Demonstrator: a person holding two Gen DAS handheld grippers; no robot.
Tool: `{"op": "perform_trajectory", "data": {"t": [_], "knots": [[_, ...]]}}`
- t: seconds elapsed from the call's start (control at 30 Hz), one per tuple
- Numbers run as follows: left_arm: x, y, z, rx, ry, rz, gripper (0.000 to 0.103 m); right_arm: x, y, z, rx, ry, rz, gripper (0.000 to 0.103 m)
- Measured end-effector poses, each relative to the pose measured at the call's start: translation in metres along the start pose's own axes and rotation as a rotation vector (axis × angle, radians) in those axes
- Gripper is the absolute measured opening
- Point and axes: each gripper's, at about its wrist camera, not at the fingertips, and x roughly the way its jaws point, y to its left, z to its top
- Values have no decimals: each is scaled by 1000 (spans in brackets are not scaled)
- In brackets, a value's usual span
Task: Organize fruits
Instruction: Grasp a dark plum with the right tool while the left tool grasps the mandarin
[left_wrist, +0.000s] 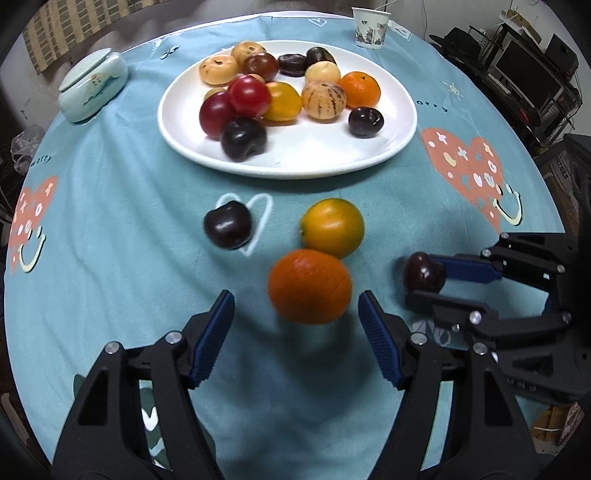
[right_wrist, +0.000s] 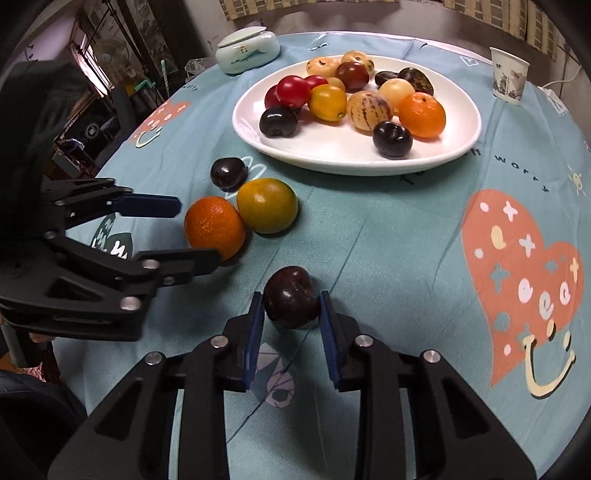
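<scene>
**Fruits: right tongs clamped on a plum, left tongs lined up on the orange**

The fruits lie in two groups. Most sit on the white plate (left_wrist: 388, 147) in the upper centre of both views. Four lie loose on the counter (left_wrist: 110, 240) below the plate: a dark plum (left_wrist: 228, 224), a yellow-green citrus (left_wrist: 332, 228), an orange (left_wrist: 309, 286) touching that citrus, and a second dark plum (right_wrist: 291, 302).

Step in hand, as judged: collecting the loose fruits onto the plate.

1. Right tongs (right_wrist: 291, 308): clenched on the second dark plum. Both blue pads press its sides at lower centre of the right wrist view. The plum appears to rest on the cloth, not yet lifted.
2. Left tongs (left_wrist: 296, 306): released, jaws spread wide. The orange sits just ahead of the gap between the fingertips, touching neither pad.

Next move, as judged: raise the plum clear of the cloth and carry it to a bare part of the plate. The left tongs must advance around the orange before closing, without nudging the citrus beside it.

Pose: both tongs point steeply down at the counter. The left tongs enter from the left edge of the right wrist view, near the right tongs but apart.
</scene>
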Motion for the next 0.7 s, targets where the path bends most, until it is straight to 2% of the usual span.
{"op": "perform_trajectory", "data": {"t": [0.13,0.17,0.2,0.27,0.43,0.7], "knots": [[1,-2,3,4,-1,-3,69,-1,2,0,1,-4,10,30],[1,-1,3,6,-1,-6,64,-1,3,0,-2,-4,11,30],[2,-2,3,8,3,-8,53,-1,4,0,-4,-4,8,30],[0,-2,3,8,5,-25,47,-2,4,-1,4,-11,13,30],[-8,-8,-1,34,-9,10,46,-10,7,-2,7,-25,20,30],[-51,-14,3,64,-114,16,46,-33,7,-1,33,-80,50,30]]}}
